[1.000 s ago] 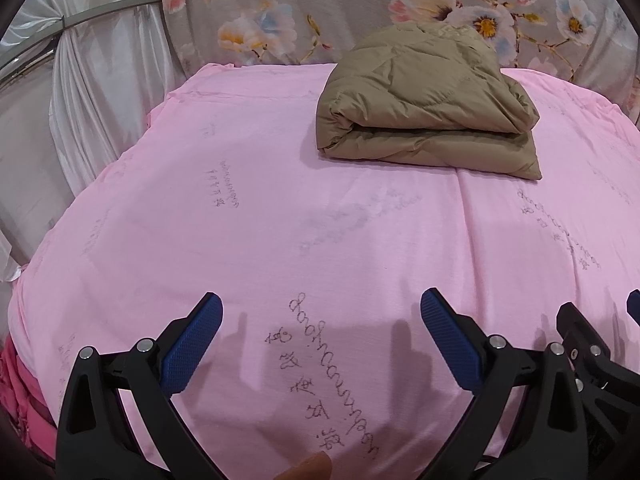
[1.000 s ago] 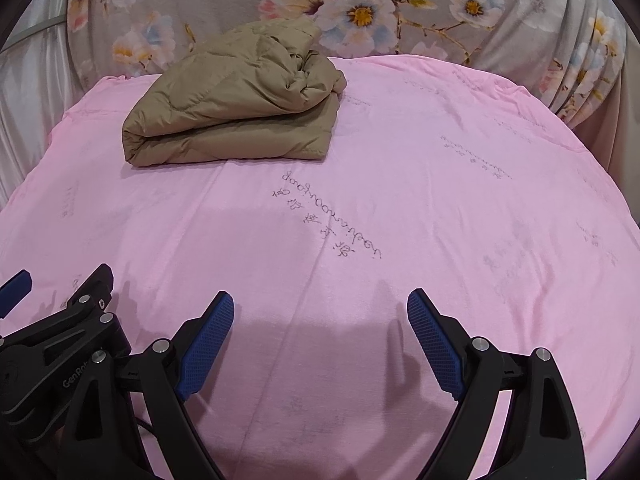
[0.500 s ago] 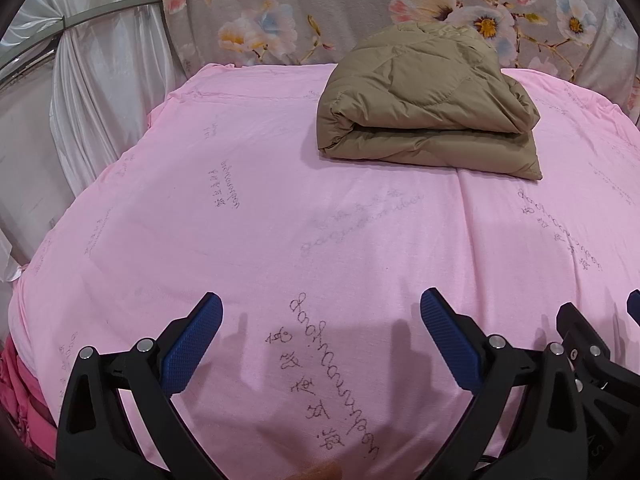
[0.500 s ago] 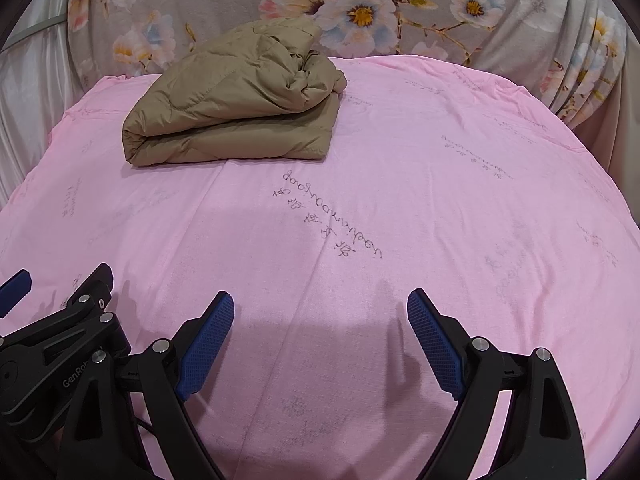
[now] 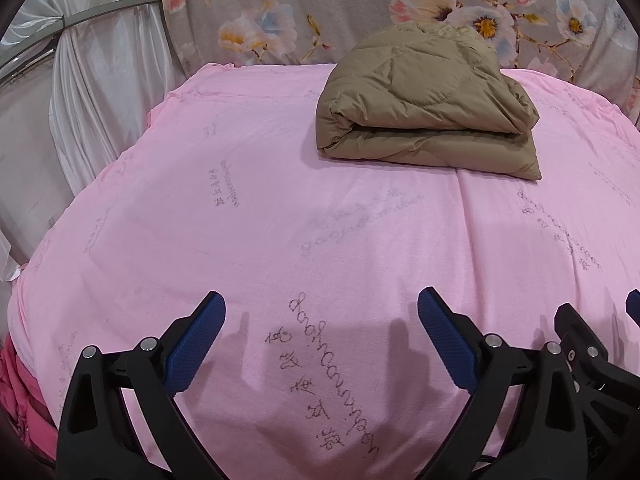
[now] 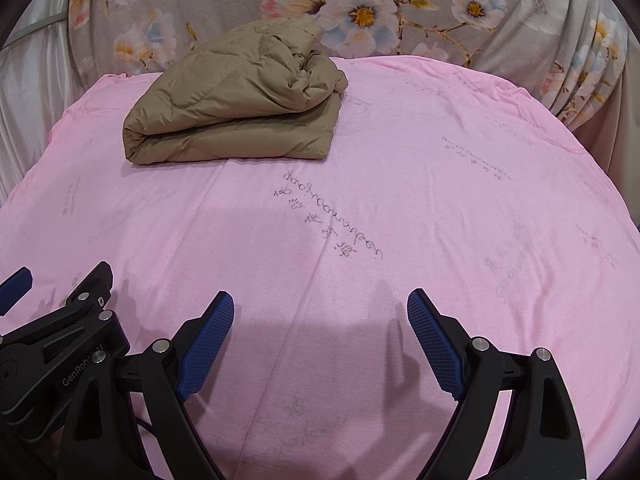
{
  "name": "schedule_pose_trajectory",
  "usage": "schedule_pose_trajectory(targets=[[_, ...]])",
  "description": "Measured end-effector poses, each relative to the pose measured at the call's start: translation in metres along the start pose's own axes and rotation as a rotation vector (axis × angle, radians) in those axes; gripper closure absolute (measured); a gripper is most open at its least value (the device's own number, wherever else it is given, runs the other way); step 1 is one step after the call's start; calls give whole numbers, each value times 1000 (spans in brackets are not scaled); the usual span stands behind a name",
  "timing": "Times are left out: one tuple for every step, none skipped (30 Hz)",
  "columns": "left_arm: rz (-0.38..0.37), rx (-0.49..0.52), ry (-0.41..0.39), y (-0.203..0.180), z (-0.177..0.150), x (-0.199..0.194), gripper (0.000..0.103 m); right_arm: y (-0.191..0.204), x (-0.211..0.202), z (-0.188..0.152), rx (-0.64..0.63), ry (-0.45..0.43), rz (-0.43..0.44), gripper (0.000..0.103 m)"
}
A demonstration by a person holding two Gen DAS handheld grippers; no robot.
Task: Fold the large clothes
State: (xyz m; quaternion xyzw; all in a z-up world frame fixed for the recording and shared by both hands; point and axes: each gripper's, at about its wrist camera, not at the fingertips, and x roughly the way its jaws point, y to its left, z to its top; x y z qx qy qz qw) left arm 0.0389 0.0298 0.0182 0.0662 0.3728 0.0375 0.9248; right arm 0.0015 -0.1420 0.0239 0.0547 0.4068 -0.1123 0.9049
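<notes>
Tan quilted jacket [image 5: 428, 104] sits folded at the far side of the bed — a thick bundle on the pink sheet [image 5: 280, 220], just in front of the floral fabric [image 5: 304, 8] backdrop. Left gripper [image 5: 320, 336] and right gripper [image 6: 320, 332] both hover over the near edge of the sheet, side by side, fingers spread wide and holding nothing — well apart from the jacket. White curtain [image 5: 80, 92] hangs at far left.

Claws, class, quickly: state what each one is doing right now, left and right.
Left claw: open, holding nothing, above the pink sheet.
Right claw: open, holding nothing; the folded tan puffer jacket lies untouched ahead.
</notes>
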Motion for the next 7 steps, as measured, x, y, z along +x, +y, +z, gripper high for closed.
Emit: schedule_pose_trajectory(targets=[[1,1,-1,0,0,0,11,1,0,0,-2,1,-1,17],[0,3,-1,-1,0,0,11,1,0,0,-3,1,-3,17],[-1,3,0,-1,0,0,11,1,1,0,-3,1,-2,17],[-2,2,0,-1,0,0,12,1,1,0,-3,1,-2,17],[-1,2,-2,-1,0,0,12,1,0,-1,-3,0,-2,17],[0,2,-2,-1,0,1,12,1,1,0,-3,1,-3,17],[1,2,-2,-2,0,1,12,1,1,0,-3,1,-3,17]])
